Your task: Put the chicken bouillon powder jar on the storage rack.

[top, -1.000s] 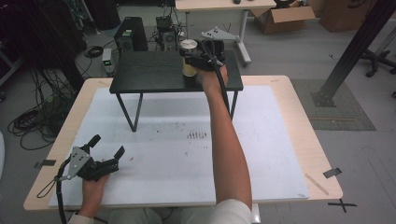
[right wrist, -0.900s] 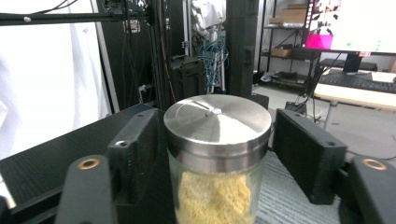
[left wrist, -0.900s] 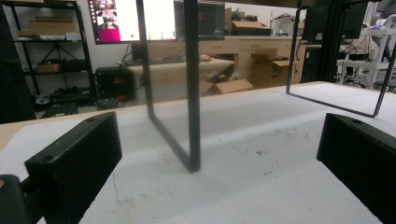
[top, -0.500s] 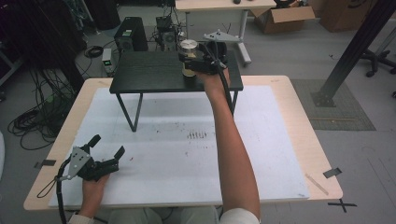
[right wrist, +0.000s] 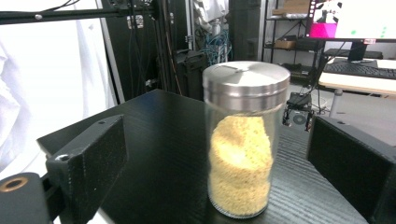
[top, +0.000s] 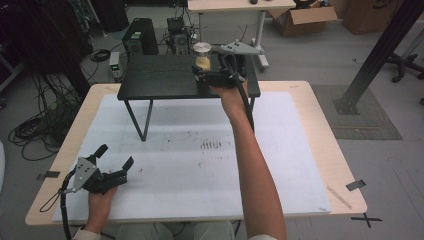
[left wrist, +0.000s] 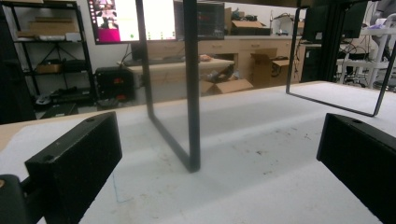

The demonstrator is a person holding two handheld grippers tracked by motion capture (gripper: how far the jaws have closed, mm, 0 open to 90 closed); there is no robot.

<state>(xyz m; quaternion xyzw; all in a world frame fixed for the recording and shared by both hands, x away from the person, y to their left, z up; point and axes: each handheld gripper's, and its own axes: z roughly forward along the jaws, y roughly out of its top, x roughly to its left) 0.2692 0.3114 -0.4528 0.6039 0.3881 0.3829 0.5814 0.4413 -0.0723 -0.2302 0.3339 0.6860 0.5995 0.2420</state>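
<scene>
Right gripper [top: 200, 75] sits out over the far right part of the black riser shelf [top: 160, 80], and I have just been opening its jaws: they now stand wide, one on each side of the glass jar [right wrist: 241, 140], with clear gaps and no pad touching the glass. I judge I have just let go of the jar there, since it stands upright on its own.

Going from largest down: the wooden table [top: 320, 130] carries a white foam mat [top: 190, 170], scuffed and speckled with dark marks near its middle. The shelf stands along the mat's far edge on thin bent-wire legs [left wrist: 191, 84]; its top is matte black with a fine wood grain.

The jar rests near the shelf's far right corner. It is a straight cylinder of clear glass, about two thirds full of small yellow grains, capped with a flat brushed-steel lid [right wrist: 246, 81].

Left gripper [top: 114, 161] lies low by the mat's near left corner. Its blocky black jaws are spread apart with nothing between them, parked out of the way, I think.
</scene>
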